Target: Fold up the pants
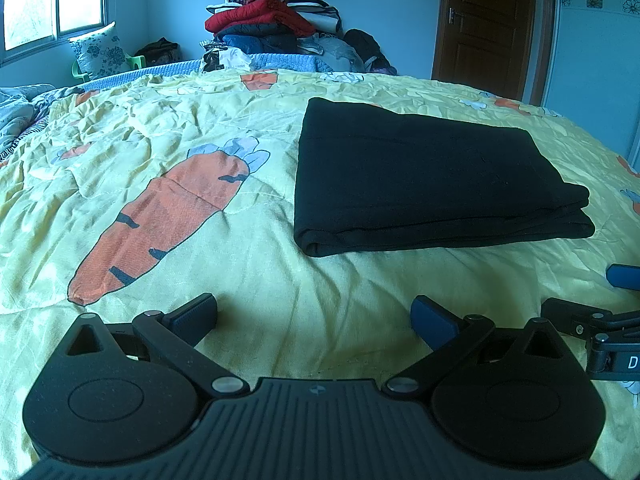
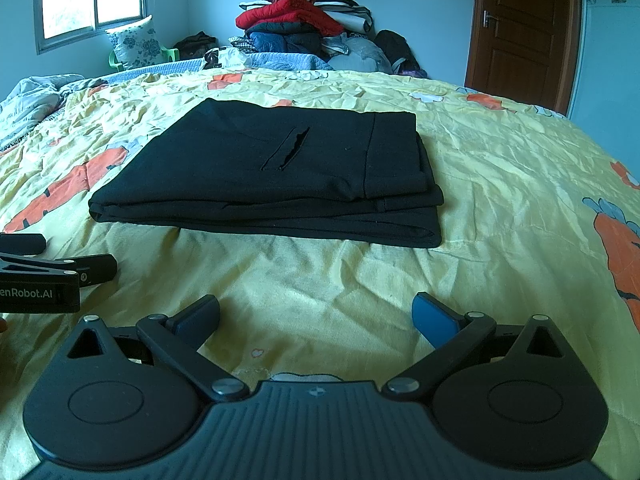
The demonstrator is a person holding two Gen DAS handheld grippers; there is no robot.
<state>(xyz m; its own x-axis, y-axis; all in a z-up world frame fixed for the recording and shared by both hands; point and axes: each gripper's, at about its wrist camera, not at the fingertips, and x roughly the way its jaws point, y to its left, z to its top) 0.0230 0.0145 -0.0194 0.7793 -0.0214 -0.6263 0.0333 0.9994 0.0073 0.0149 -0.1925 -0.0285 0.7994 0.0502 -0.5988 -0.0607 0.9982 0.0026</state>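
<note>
The pants (image 2: 272, 176) lie on the bed (image 2: 500, 208) as a neat, layered rectangle with squared edges, so the folding looks finished. The left tool (image 1: 314, 318) and right tool (image 2: 316, 314) hover side by side short of the near fold, both spread wide and empty, likely drawn clear so nothing disturbs the stack.

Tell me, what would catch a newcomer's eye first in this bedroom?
Probably the black pants, folded into a neat rectangle in the middle of the bright yellow bedspread printed with big orange carrots. Behind the bed, a tall heap of clothes with a red jacket in it rises against the blue wall. Up close, the left tool and right tool both hang open, holding nothing, short of the pants.
</note>
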